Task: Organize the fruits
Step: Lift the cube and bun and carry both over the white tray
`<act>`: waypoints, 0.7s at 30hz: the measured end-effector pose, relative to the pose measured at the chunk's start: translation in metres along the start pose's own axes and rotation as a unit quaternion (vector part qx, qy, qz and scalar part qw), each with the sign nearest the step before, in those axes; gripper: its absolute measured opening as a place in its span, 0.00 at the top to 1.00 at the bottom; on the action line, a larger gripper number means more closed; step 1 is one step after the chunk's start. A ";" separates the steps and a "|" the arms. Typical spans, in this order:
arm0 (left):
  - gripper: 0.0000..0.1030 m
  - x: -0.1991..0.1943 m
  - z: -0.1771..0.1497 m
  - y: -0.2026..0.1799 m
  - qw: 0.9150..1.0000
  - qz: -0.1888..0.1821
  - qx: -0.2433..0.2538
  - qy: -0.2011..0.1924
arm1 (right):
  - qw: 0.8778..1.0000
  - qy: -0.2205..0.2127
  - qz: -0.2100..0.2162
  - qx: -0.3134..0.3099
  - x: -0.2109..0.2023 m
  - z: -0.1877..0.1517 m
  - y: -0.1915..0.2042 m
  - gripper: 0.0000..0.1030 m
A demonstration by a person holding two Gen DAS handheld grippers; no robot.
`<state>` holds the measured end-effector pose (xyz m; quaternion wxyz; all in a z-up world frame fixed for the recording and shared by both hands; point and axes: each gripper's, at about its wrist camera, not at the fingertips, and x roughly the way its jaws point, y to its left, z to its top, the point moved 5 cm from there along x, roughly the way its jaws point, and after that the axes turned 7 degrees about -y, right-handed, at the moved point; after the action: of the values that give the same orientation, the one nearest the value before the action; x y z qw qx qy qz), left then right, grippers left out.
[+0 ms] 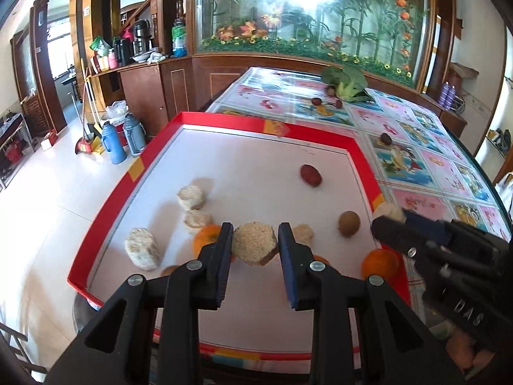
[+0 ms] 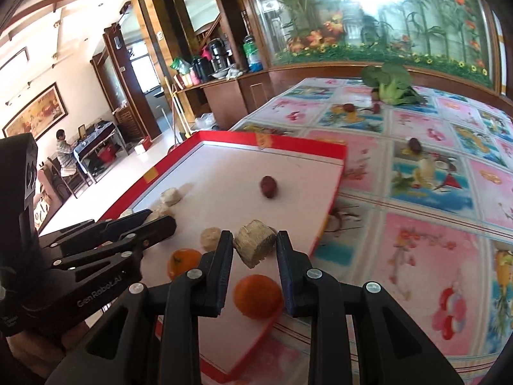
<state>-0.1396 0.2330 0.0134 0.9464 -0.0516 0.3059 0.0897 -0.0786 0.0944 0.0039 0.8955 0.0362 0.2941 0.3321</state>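
A red-rimmed white tray holds several pale puffed-grain cakes, oranges, a red date and a brown kiwi. My left gripper is shut on a grain cake held above the tray. My right gripper is shut on another grain cake over the tray's near right corner; it shows at the right of the left wrist view. An orange lies under my right gripper. Another orange lies to its left.
The table has a colourful cartoon cloth. A leafy green vegetable and loose red dates lie at the far end. Flasks stand on the floor to the left. A wooden cabinet stands beyond.
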 end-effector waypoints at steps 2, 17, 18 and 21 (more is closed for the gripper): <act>0.70 0.001 0.003 0.005 1.000 0.005 -0.002 -0.001 | 1.000 0.003 0.003 0.003 0.007 0.005 0.002 0.74; 0.70 0.036 0.023 0.042 0.998 0.053 -0.006 0.014 | 0.999 0.024 0.016 0.028 0.048 0.018 0.022 0.75; 0.70 0.039 0.023 0.043 0.998 0.055 -0.007 0.018 | 0.999 0.027 0.019 0.031 0.049 0.018 0.023 0.75; 0.70 0.047 0.019 0.046 0.998 0.058 -0.010 0.032 | 0.999 0.040 0.020 0.030 0.051 0.015 0.024 0.75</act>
<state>-0.1008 0.2870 -0.0010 0.9289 -0.0455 0.3372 0.1461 -0.0534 0.1466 -0.0034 0.8749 0.0558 0.3385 0.3419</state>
